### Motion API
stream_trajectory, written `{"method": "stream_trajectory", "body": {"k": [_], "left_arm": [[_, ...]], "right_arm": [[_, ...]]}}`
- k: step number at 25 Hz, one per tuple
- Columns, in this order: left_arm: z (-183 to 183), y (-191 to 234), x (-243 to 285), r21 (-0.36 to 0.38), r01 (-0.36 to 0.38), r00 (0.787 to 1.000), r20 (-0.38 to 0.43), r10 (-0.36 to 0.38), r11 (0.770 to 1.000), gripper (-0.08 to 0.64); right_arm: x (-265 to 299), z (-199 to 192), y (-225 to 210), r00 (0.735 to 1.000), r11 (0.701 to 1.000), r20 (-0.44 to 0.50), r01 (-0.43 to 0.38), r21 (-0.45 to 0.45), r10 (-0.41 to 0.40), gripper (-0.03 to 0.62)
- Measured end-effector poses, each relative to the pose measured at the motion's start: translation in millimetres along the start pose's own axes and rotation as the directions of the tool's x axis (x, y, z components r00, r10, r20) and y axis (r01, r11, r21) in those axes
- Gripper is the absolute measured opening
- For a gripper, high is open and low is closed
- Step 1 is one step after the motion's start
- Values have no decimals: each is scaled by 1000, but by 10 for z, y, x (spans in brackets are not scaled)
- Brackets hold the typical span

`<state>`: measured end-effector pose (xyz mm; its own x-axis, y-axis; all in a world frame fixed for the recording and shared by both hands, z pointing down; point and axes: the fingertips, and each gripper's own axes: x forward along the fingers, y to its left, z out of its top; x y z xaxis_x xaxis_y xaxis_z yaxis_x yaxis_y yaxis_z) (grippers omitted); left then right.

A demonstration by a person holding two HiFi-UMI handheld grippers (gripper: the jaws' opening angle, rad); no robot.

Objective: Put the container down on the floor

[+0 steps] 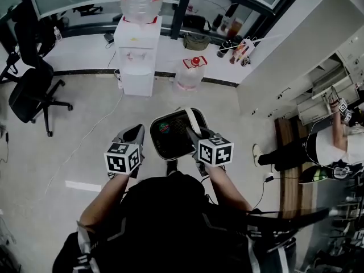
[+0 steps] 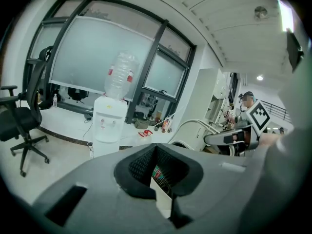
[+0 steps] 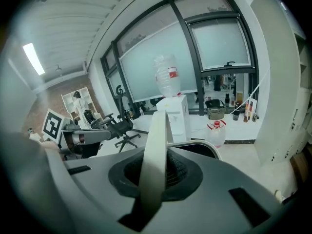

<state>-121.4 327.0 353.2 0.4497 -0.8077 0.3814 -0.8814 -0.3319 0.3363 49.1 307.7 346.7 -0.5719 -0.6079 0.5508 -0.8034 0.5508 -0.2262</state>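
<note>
A dark mesh container point(image 1: 170, 140) with a white rim and a white bail handle point(image 1: 198, 118) hangs in front of me above the pale floor. My right gripper point(image 1: 193, 136) is shut on that handle; in the right gripper view the white handle point(image 3: 155, 155) runs up between the jaws of the right gripper point(image 3: 155, 179). To the left of the container, and apart from it, my left gripper point(image 1: 135, 134) has its jaws close together and grips nothing. Through the left gripper point(image 2: 163, 182) I see part of the container point(image 2: 158, 172) and its coloured label.
A white water dispenser point(image 1: 138, 56) stands ahead against the window wall, with a water jug point(image 1: 190, 73) on the floor beside it. A black office chair point(image 1: 31, 90) is at the left. A white cabinet point(image 1: 296, 56) and a seated person point(image 1: 318, 149) are at the right.
</note>
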Motion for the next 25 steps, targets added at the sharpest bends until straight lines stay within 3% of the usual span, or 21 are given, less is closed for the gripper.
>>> {"method": "stream_trajectory", "body": {"k": [25], "left_arm": [[739,-145,1659,33,-72,995,-60,74,997,5]], "right_arm": [[677,888,-1446,994,992,-26,-105,-74,104,37]]}}
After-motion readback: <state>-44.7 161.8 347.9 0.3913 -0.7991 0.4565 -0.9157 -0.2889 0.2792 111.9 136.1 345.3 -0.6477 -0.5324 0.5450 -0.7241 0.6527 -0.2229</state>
